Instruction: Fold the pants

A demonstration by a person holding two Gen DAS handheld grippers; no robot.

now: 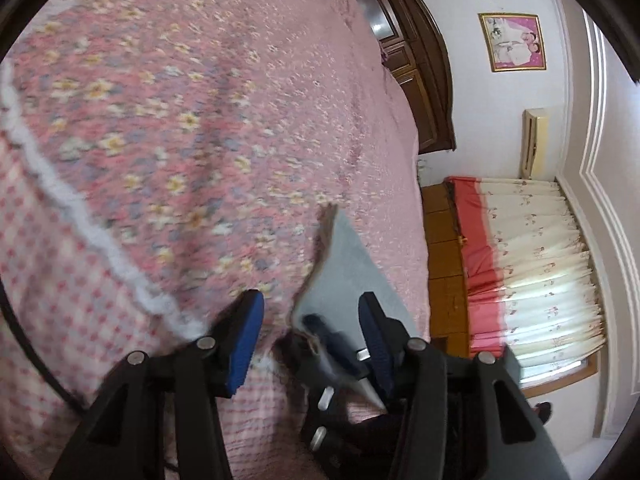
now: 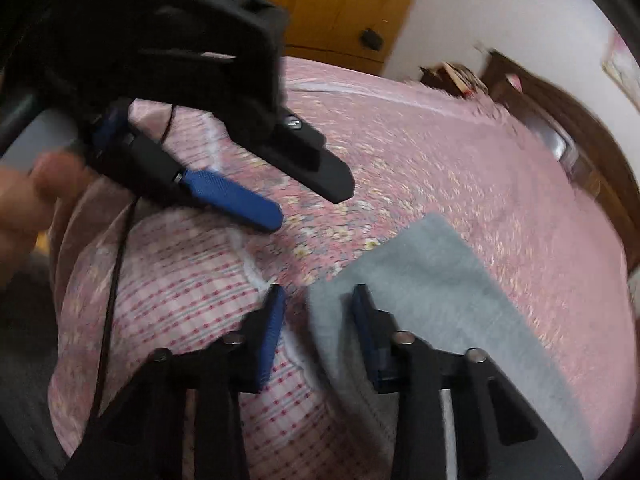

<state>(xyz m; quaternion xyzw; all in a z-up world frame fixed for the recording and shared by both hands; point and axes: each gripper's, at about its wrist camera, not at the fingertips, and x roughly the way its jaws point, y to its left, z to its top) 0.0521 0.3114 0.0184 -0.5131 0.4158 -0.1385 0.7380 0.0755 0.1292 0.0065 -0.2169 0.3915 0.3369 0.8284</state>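
The right gripper (image 2: 318, 292), its jaws parted around the near edge of the grey pants (image 2: 432, 280) lying flat on the floral bedspread (image 2: 440, 152), may pinch the quilt too or only one layer, while the left gripper (image 2: 310, 204), half-open and empty just beside, could collide with it.

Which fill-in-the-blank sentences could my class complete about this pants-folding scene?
1. The grey pants lie on a flowered ___ bedspread.
2. The left gripper has finger pads coloured ___.
3. On the white wall hangs a framed ___.
Missing words: pink; blue; picture.
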